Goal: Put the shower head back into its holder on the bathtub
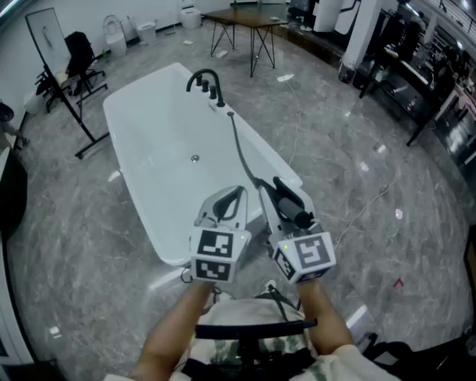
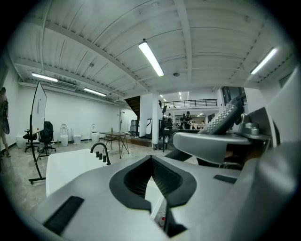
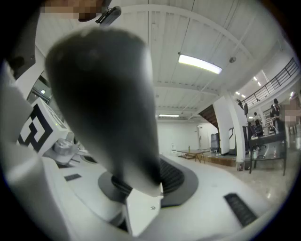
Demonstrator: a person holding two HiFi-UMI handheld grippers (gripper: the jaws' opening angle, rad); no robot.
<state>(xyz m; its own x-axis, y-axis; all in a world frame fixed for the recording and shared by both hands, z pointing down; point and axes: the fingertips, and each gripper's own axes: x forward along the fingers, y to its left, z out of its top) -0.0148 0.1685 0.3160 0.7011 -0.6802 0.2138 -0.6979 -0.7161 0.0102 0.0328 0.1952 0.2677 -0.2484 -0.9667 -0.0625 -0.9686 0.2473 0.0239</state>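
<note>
The white bathtub (image 1: 126,160) lies ahead on the grey floor, with a black faucet (image 1: 204,80) and small black fittings on its far right rim. From there a dark hose (image 1: 239,149) runs along the rim to the black shower head (image 1: 291,202). My right gripper (image 1: 279,195) is shut on the shower head's handle (image 3: 108,103), held level over the tub's near right corner. My left gripper (image 1: 227,201) hovers just left of it, shut with nothing between its jaws. In the left gripper view the shower head's studded face (image 2: 225,117) shows at the right and the faucet (image 2: 100,151) far ahead.
A black-legged table (image 1: 249,22) stands beyond the tub. A whiteboard stand (image 1: 52,52), an office chair (image 1: 78,56) and toilets (image 1: 115,33) are at the far left. Dark shelving (image 1: 416,67) lines the right side. A thin cable (image 1: 357,216) trails across the floor.
</note>
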